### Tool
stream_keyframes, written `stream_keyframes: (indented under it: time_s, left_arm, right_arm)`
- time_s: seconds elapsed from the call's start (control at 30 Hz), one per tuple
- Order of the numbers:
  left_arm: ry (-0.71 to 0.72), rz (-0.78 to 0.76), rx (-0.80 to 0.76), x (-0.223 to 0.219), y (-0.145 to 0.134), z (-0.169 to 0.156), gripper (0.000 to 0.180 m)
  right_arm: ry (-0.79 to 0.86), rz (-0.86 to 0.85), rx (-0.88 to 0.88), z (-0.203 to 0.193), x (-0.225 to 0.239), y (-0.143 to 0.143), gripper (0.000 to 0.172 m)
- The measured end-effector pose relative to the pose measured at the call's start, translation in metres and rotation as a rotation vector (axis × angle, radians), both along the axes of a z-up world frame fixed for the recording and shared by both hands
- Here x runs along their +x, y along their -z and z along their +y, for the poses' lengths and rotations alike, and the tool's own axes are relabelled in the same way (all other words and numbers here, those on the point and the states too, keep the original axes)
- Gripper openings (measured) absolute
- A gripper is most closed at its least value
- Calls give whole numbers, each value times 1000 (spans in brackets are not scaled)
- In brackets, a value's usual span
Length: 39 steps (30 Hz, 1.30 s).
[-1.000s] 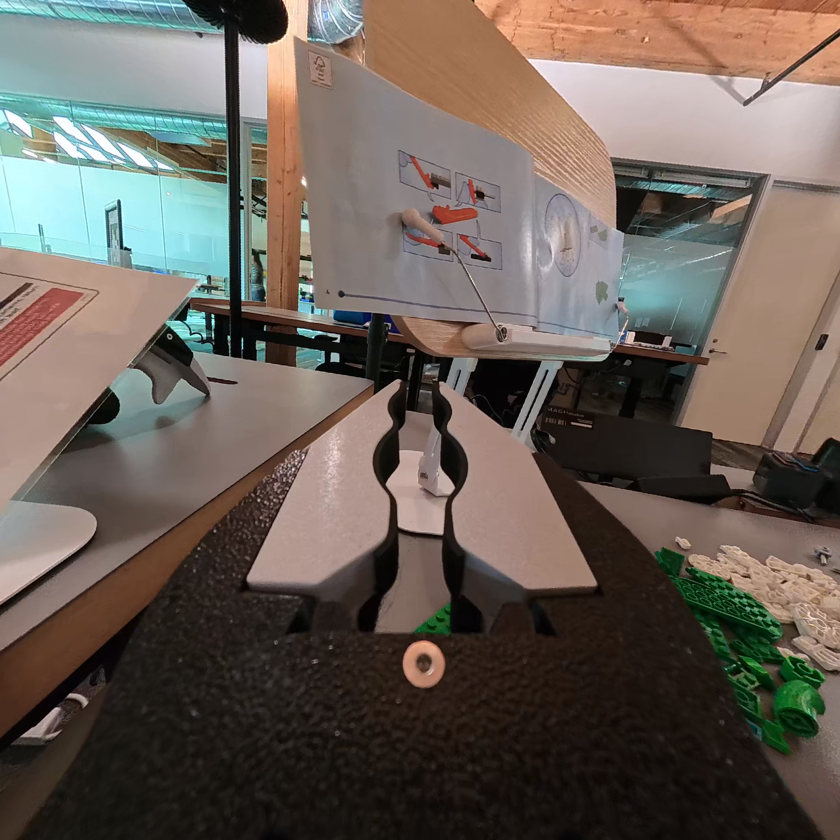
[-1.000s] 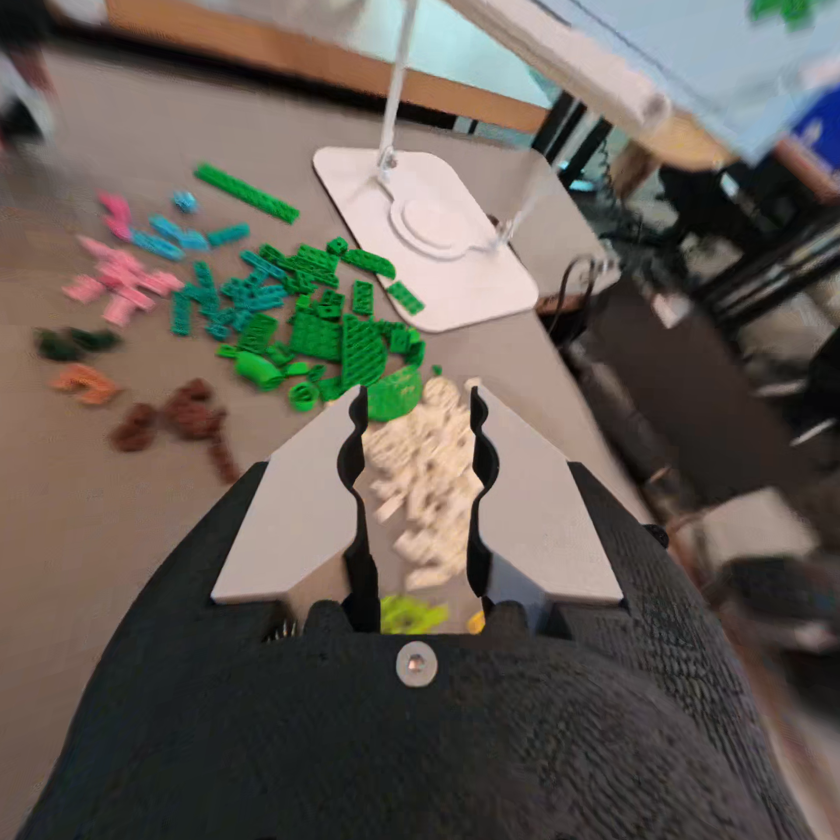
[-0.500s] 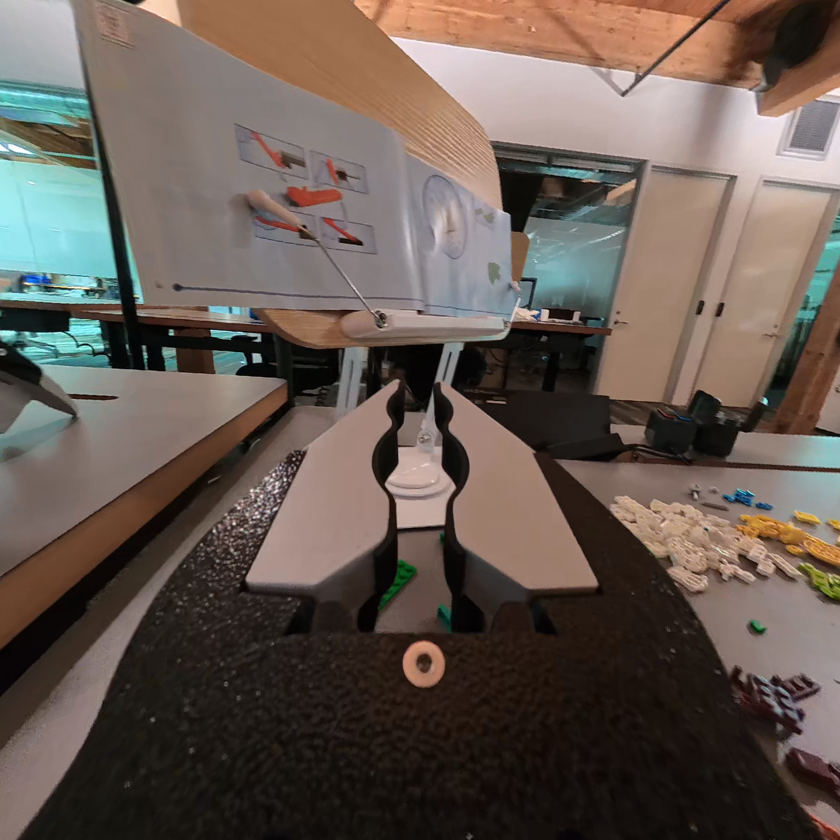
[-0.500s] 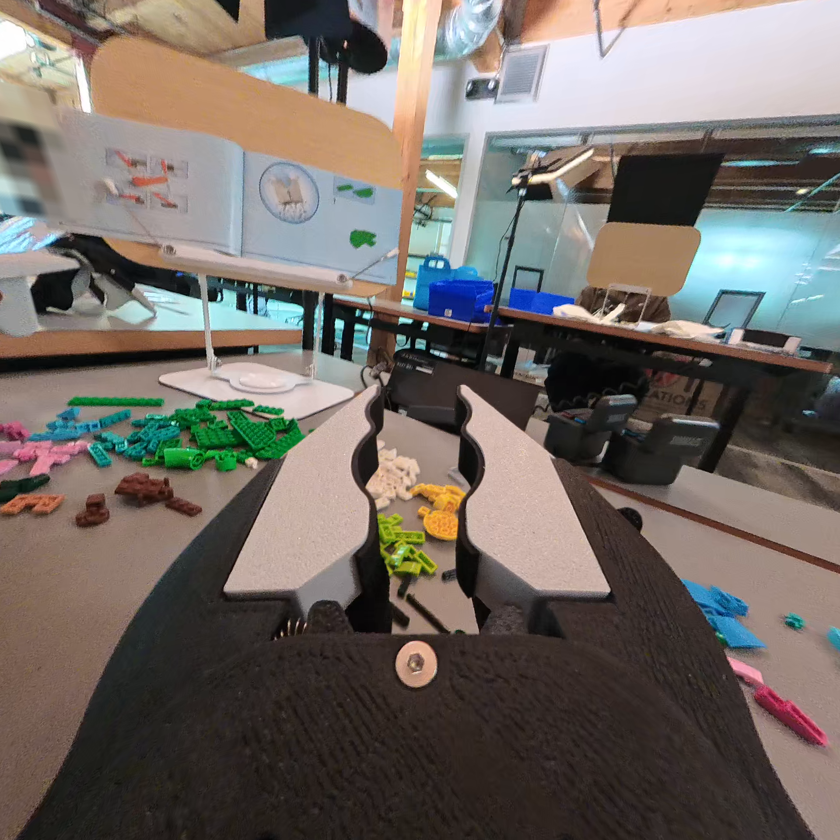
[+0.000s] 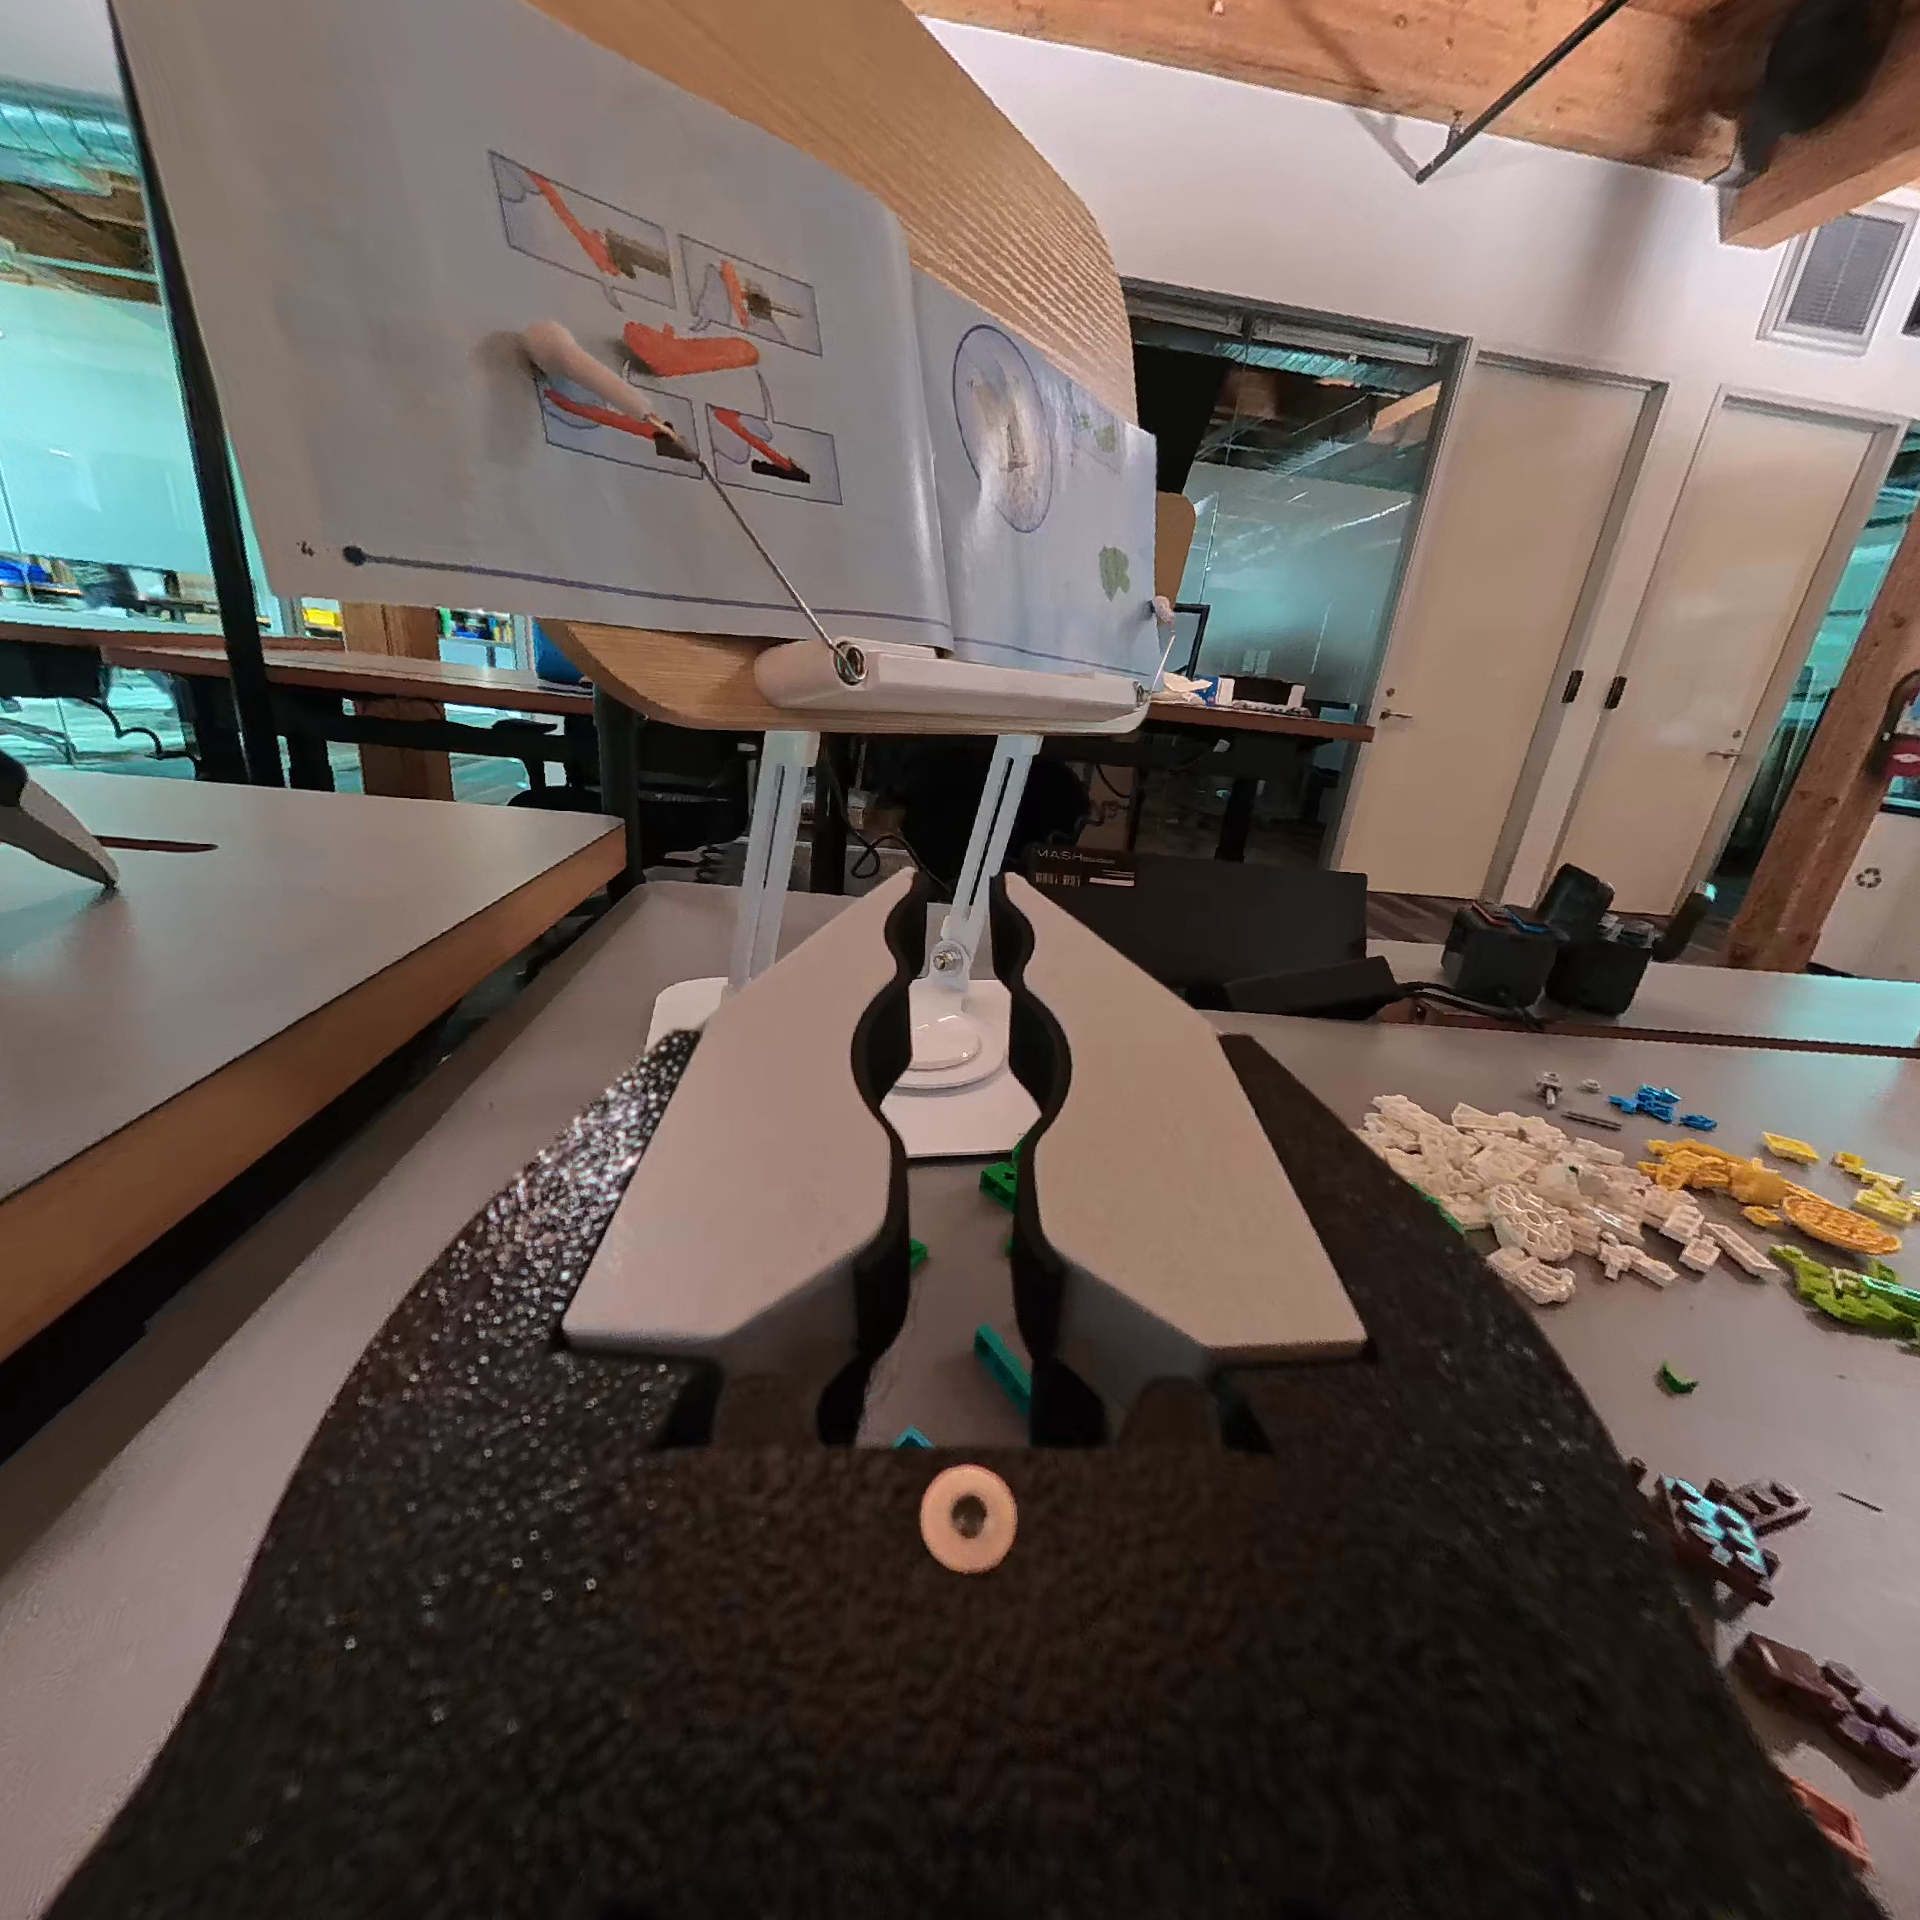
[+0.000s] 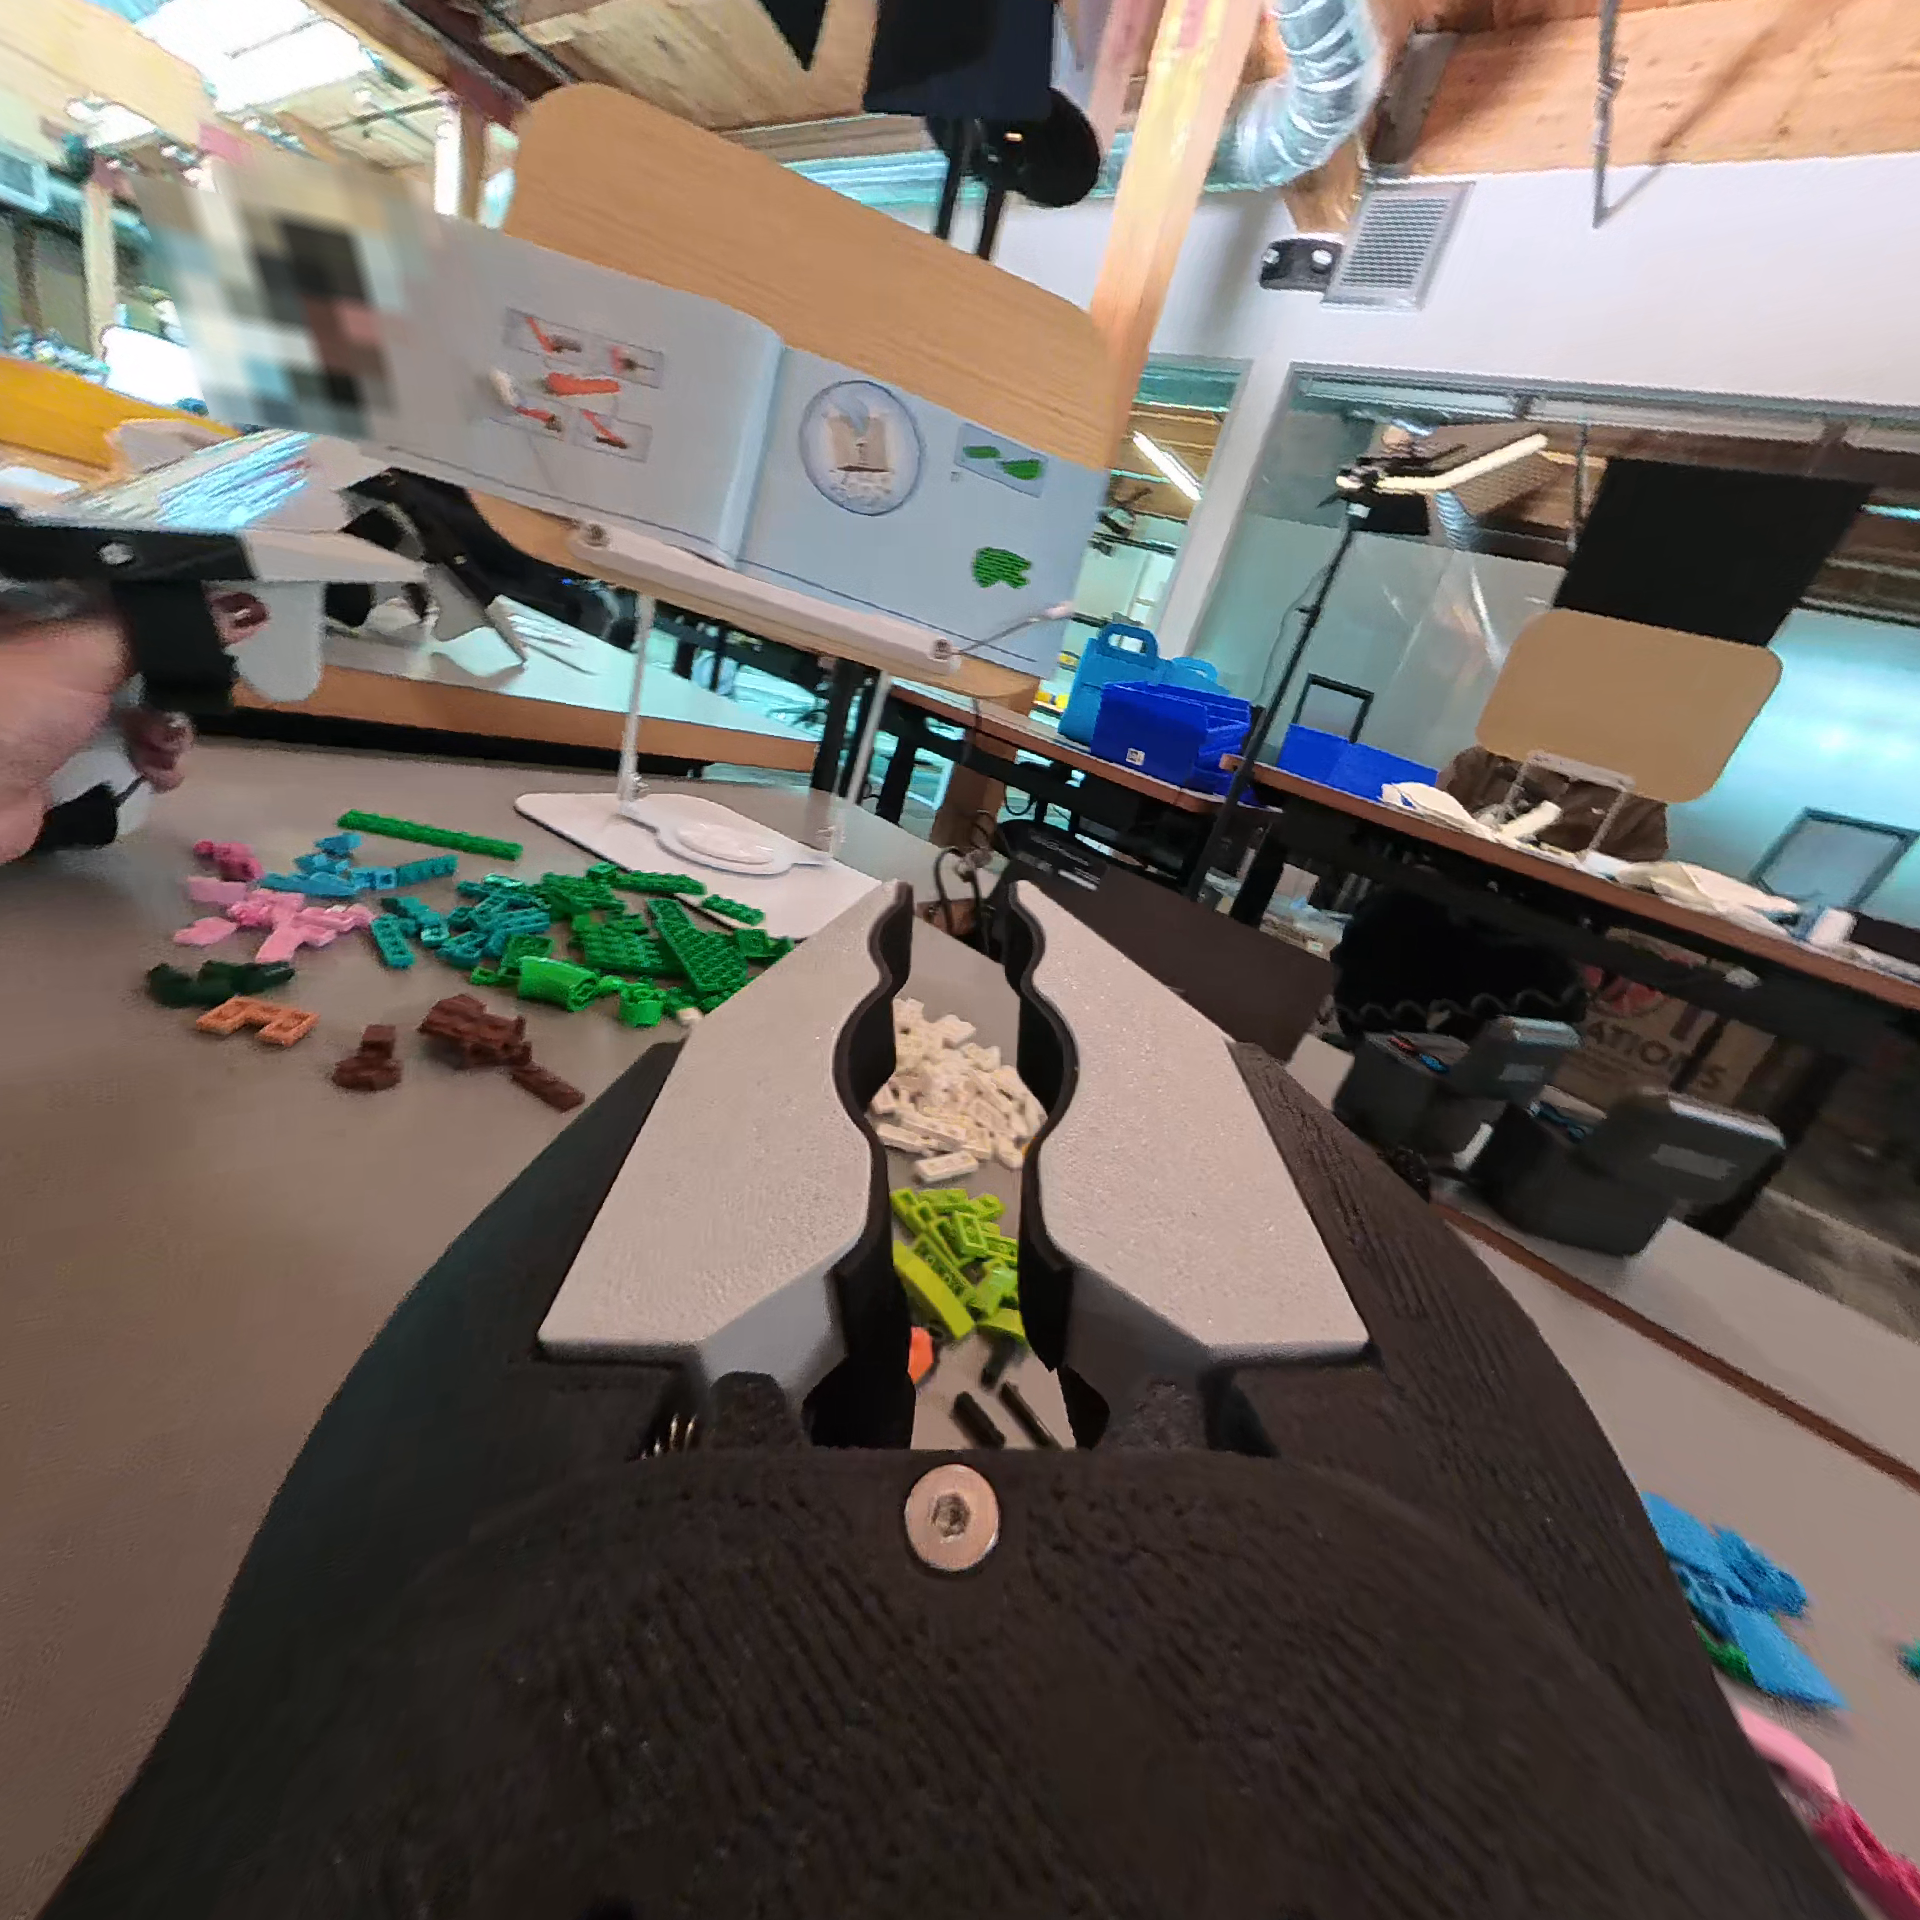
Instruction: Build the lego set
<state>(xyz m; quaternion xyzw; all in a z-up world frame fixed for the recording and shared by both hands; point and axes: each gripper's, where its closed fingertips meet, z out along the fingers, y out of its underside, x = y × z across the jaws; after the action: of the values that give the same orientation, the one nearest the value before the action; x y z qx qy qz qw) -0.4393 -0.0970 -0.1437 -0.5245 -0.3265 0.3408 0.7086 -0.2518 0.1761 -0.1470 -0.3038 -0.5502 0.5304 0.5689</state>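
Observation:
My left gripper [image 5: 956, 894] hovers above the grey table [image 5: 312, 1455], level, and points at the white base [image 5: 956, 1112] of a book stand. Its jaws stand a little apart with nothing between them. Small teal and green bricks [image 5: 1003, 1371] lie on the table below it. My right gripper [image 6: 958, 899] is also narrowly open and empty, above a pile of white bricks [image 6: 956, 1091] and lime green bricks [image 6: 956, 1247]. The left gripper also shows at the far left of the right wrist view [image 6: 208, 582], held by a hand [image 6: 52, 727].
The stand holds an open instruction booklet [image 5: 623, 364] against a wooden board. Sorted brick piles lie around: green [image 6: 623, 935], teal [image 6: 436, 925], pink [image 6: 270, 914], brown [image 6: 468, 1039], blue [image 6: 1745, 1621], white [image 5: 1507, 1174], yellow [image 5: 1766, 1195]. A second table [image 5: 260, 935] stands to the left. The left gripper's tips are roughly 35 cm from the right gripper's.
My right gripper has tilted up from looking down at the bricks to nearly level, and its jaws have narrowed on nothing. The left gripper swung right, then closer to the stand; its jaws kept their gap.

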Motion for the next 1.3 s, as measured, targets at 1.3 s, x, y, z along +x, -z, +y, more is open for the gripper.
stream_keyframes:
  time_s: [1.3]
  left_arm:
    - [-19,25,-97,-1,5,-2,0]
  right_arm:
    - [-216,-84,162,-52,8,17,14]
